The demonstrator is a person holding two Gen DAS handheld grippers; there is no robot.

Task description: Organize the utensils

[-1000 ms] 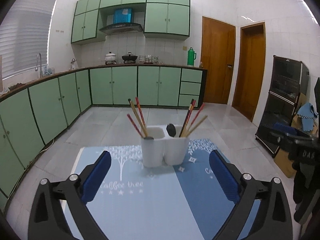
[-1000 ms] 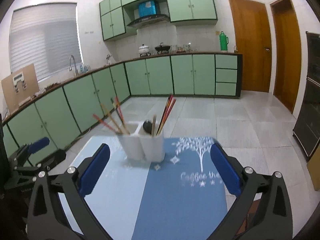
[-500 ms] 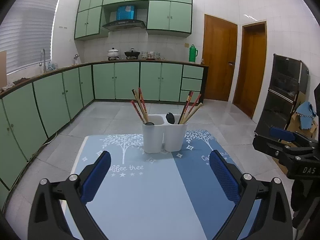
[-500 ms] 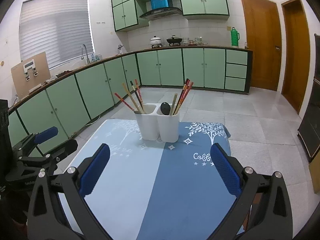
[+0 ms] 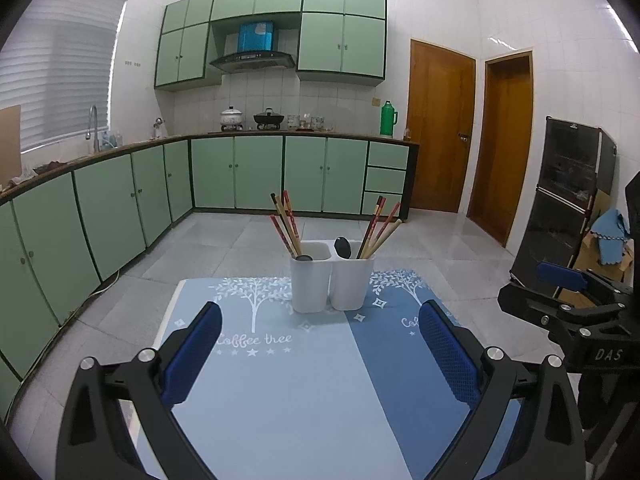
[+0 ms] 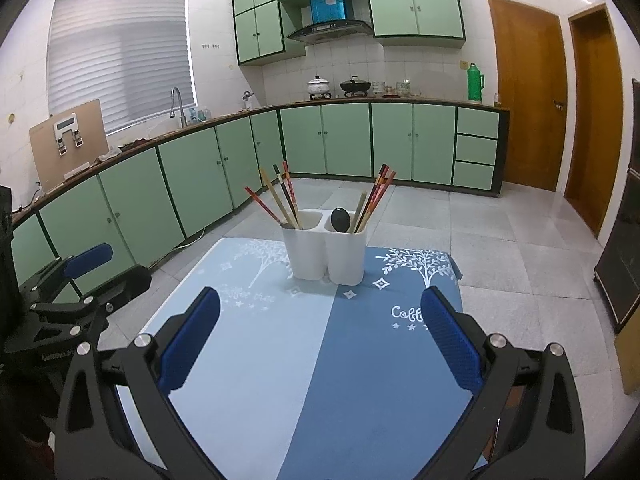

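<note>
My left gripper (image 5: 320, 356) and right gripper (image 6: 320, 340) are both spread, empty. The white two-compartment holder (image 5: 331, 280) sits far-centre on the mat (image 5: 304, 392), chopsticks (image 5: 285, 222) sorted; I'd withdraw gently.

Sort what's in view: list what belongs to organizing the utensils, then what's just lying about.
Job:
white holder
chopsticks
black spoon
left hand-held gripper, open
right hand-held gripper, open

Lying about:
blue mat
green flask
pots
blue cloth
</note>
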